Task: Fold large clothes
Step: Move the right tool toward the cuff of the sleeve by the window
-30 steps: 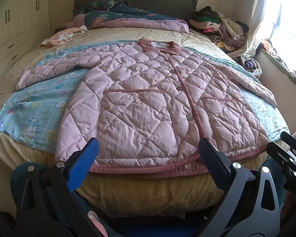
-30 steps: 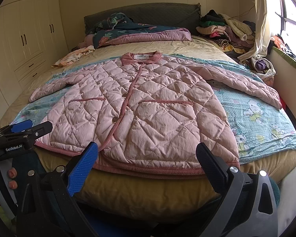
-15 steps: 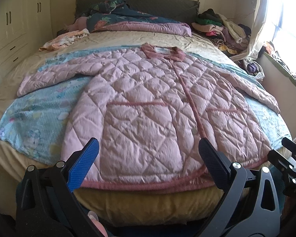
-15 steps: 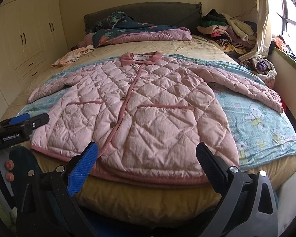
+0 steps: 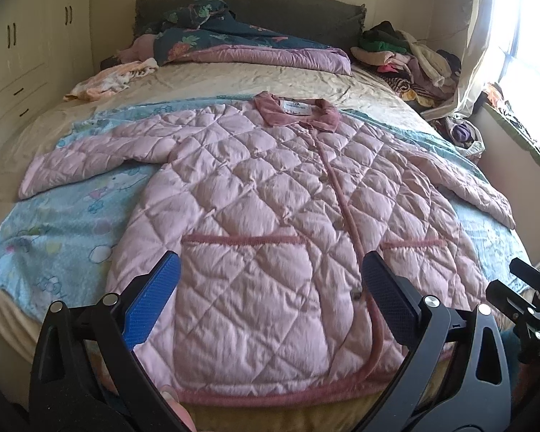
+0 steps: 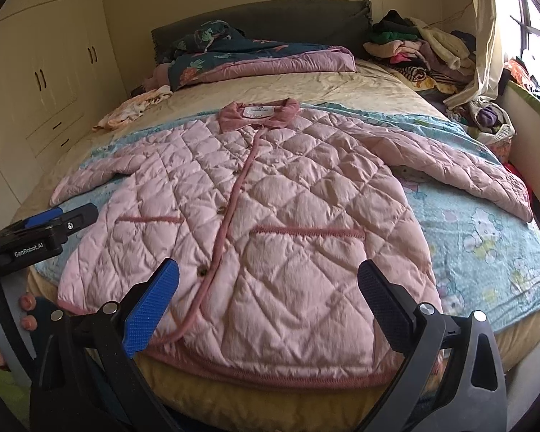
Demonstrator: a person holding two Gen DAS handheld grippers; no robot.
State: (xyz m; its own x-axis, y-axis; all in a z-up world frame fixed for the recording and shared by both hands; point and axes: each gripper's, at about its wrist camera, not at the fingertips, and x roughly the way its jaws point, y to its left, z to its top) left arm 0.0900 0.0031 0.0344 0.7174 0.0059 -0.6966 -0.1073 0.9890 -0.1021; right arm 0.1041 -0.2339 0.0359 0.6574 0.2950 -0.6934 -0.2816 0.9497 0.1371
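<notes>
A pink quilted jacket [image 5: 270, 216] lies flat and face up on the bed, collar far, hem near, both sleeves spread out; it also shows in the right wrist view [image 6: 262, 223]. My left gripper [image 5: 270, 302] is open and empty, hovering over the jacket's lower left half near the hem. My right gripper [image 6: 268, 302] is open and empty over the lower right half near the hem. The right gripper shows at the right edge of the left wrist view [image 5: 525, 302], and the left gripper shows at the left edge of the right wrist view [image 6: 43, 230].
The jacket rests on a light blue cartoon-print blanket [image 5: 54, 223] over a beige bed [image 5: 241, 79]. A dark floral quilt [image 5: 234, 36] lies at the headboard. A pile of clothes [image 5: 406, 57] sits at the far right, a small garment [image 5: 115, 79] at the far left. Wardrobes [image 6: 46, 72] stand left.
Both grippers have moved forward and up toward the bed, from in front of the bed edge to over the jacket's hem. Both stay open; the jacket has not moved.
</notes>
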